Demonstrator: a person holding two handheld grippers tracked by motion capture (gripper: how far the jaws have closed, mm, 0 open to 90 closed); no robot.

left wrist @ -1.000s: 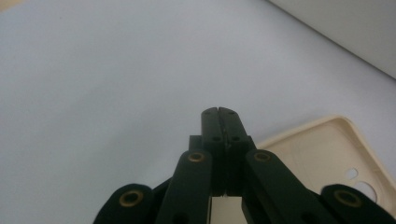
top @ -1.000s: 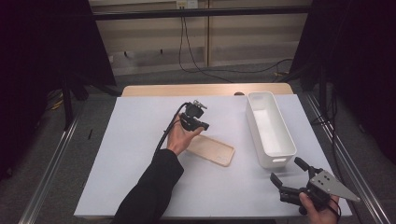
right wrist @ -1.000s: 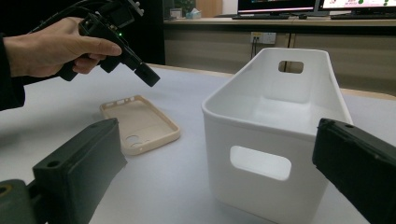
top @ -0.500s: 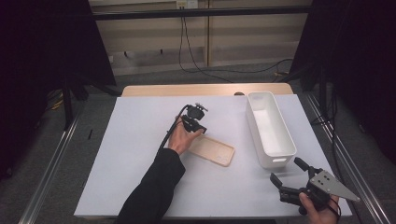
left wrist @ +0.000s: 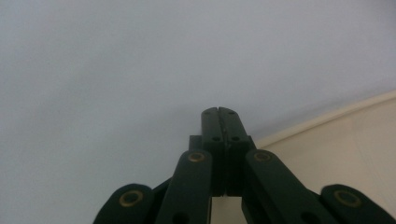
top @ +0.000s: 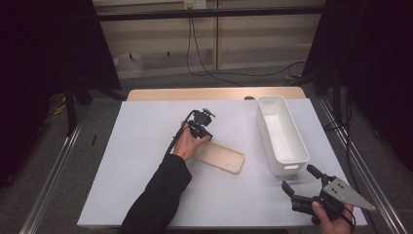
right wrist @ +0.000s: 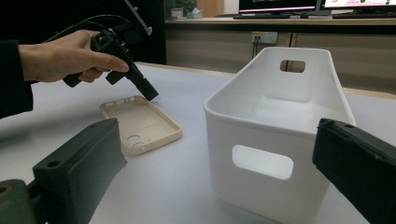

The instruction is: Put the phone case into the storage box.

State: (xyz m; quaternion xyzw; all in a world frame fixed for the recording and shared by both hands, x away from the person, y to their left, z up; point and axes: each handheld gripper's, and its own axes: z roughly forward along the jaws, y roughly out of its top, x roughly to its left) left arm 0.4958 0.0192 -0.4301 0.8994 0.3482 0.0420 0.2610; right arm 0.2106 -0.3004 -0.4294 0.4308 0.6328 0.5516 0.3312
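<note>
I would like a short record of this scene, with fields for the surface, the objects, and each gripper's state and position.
surface: table with a pale cover
object 1: beige phone case, lying flat, hollow side up
object 2: white bin with handle holes, right of the phone case, apart from it
left gripper: shut, nothing between its jaws, tips down at the far edge of the phone case
right gripper: open, holds nothing, near the front right corner, pointing toward the bin

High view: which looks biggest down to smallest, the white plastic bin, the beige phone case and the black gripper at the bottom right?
1. White plastic bin, clearly largest.
2. Right black gripper with its grey plate, though it sits nearer the camera.
3. Beige phone case.
</note>
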